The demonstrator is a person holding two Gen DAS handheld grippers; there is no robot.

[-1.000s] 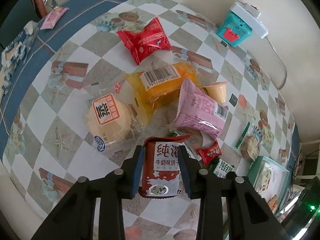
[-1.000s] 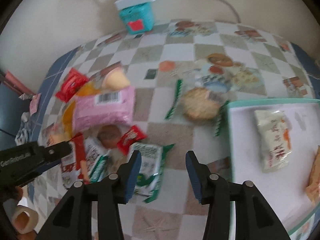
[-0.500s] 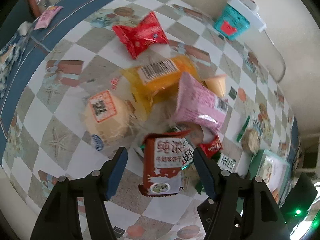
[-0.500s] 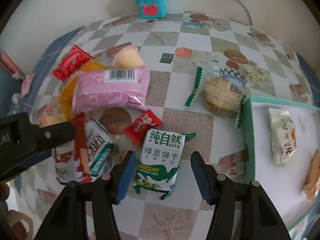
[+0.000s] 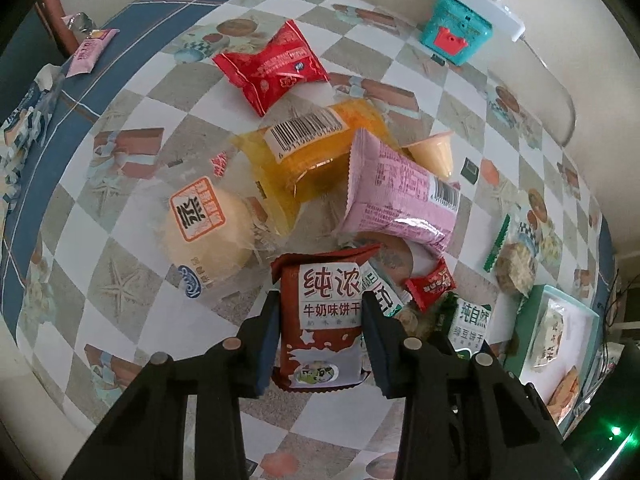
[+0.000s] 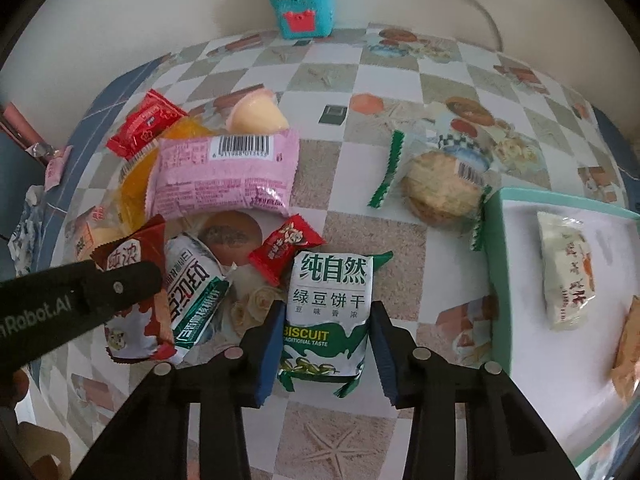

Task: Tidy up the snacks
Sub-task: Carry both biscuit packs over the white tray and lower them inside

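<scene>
A brown milk-biscuit pack [image 5: 320, 352] lies on the checked tablecloth at the near edge of a snack heap. My left gripper [image 5: 320, 300] points down over it, its jaws closing, and both blue pads press the pack's sides. A green-and-white biscuit pack [image 6: 328, 280] lies flat beside the heap. My right gripper [image 6: 328, 308] is closing on it too, with the pads against its edges. To the right stands a teal tray [image 6: 496, 264] holding a white snack bag [image 6: 564, 272].
The heap holds a pink pack [image 5: 400, 196], an orange pack [image 5: 312, 160], a round bun [image 5: 208, 232], a small red candy [image 6: 286, 248] and a green-striped pack [image 6: 192, 292]. A wrapped cracker [image 6: 440, 188] lies near the tray. A teal box [image 6: 304, 4] stands by the wall.
Both grippers spread wide half a second ago and have closed again. The left is back on the brown pack. The right shifted over the green pack and now clamps it.
</scene>
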